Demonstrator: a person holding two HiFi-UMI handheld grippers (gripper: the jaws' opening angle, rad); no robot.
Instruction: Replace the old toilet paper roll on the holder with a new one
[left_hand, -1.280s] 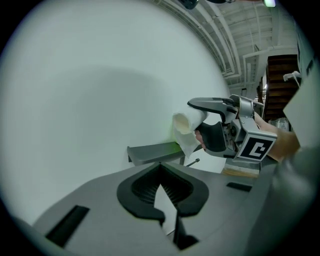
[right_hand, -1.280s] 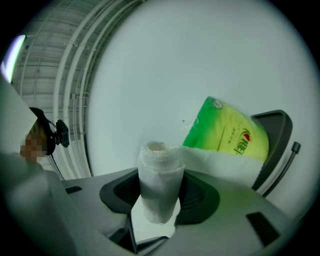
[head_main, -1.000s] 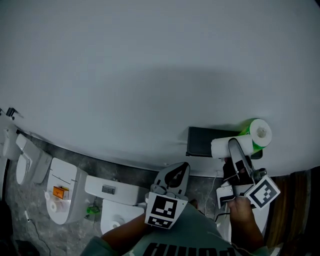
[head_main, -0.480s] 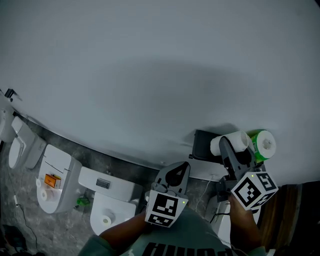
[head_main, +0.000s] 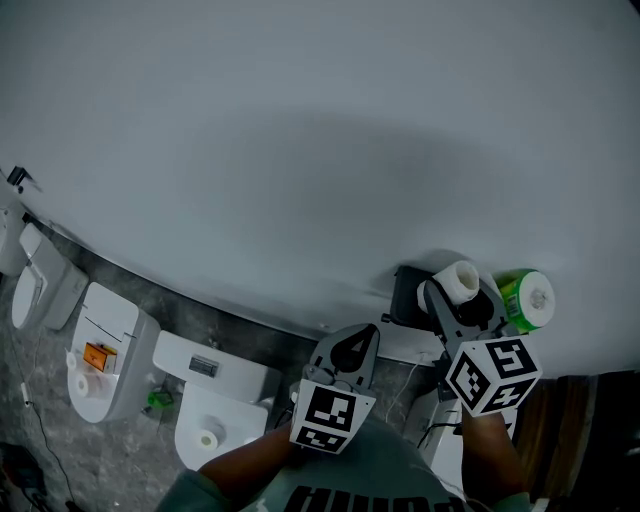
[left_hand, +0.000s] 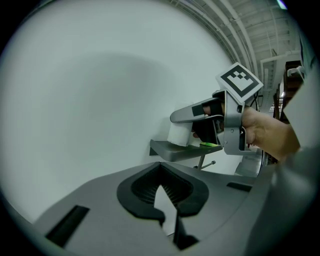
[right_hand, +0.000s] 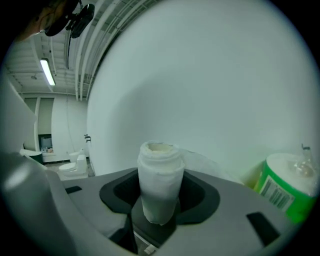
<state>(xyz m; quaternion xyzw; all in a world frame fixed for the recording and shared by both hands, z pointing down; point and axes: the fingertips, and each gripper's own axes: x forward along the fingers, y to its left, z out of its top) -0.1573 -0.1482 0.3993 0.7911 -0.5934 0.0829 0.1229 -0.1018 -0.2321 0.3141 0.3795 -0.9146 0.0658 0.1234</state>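
White old roll: a thin, almost used-up white toilet paper roll (right_hand: 159, 180) stands upright between the jaws of the right tool (head_main: 462, 300), in front of the wall and above the shelf.
Right tool: half closed, its jaws press on both sides of the old roll; a person's hand (left_hand: 267, 135) holds it.
Green new roll: a full toilet paper roll in green wrapper (head_main: 527, 298) lies on the shelf, just beside the right tool, on its right.
Dark shelf: a flat dark grey holder shelf (left_hand: 175, 150) is fixed on the pale grey wall (head_main: 300, 150).
Left tool: the left tool (head_main: 352, 345) is narrow, jaws brought together with nothing between them; it points toward the shelf, apart from it.
Floor: white toilets (head_main: 215, 420) stand on grey stone floor, far below at the left.
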